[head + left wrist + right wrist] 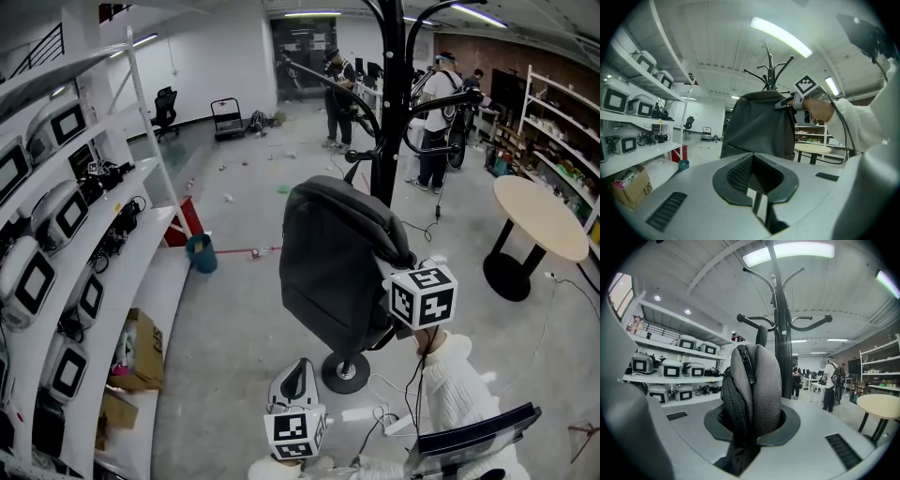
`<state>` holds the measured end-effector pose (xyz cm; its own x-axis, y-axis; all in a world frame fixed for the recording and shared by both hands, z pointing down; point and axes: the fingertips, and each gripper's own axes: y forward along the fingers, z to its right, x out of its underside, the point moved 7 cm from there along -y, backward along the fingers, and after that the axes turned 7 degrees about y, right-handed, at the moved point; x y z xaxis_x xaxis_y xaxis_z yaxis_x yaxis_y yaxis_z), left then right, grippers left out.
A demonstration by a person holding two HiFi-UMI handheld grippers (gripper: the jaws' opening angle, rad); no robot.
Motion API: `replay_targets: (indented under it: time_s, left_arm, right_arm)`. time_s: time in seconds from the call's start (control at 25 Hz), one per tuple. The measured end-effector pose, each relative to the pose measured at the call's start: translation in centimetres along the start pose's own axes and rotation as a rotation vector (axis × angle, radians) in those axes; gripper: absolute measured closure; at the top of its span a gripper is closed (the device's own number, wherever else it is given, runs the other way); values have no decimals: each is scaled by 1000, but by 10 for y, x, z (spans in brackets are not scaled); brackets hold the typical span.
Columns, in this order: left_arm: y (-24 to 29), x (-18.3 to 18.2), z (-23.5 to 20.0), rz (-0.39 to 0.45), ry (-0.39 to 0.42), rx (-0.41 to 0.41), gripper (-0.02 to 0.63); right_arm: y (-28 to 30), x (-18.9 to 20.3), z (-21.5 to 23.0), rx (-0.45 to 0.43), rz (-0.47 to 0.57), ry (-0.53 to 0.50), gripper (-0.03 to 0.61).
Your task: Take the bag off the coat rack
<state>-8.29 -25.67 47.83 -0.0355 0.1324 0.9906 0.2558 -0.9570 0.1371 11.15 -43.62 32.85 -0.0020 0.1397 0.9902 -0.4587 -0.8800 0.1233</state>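
Observation:
A dark grey backpack (333, 262) hangs on the black coat rack (387, 103), its top close to the pole. My right gripper (398, 281) is at the bag's right side, shut on a padded mesh shoulder strap (757, 390) that fills the space between its jaws. In the right gripper view the coat rack (780, 324) rises just behind that strap. My left gripper (295, 380) is lower, near the rack's round base (345, 372), pointing up at the backpack (759, 131) without touching it. Its jaws look shut with nothing between them.
White shelves (75, 234) with monitors and cables run along the left. A teal bucket (201, 253) and a cardboard box (141, 352) sit beside them. A round table (539, 216) stands at the right. Several people (337, 84) stand behind the rack. Cables (394, 412) lie near the base.

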Motion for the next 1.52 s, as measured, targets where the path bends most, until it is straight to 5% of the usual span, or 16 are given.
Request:
replay_targets:
  time_s: [0.92,1.52]
  left_arm:
    - [1,-1,4,20,-3,-3,612]
    - [-14,-2,3,30,-3,-26,612]
  right_arm:
    - [-19,-26,-6,-37,121,16,509]
    - [-35,-42,-32,-71,147,-86,509]
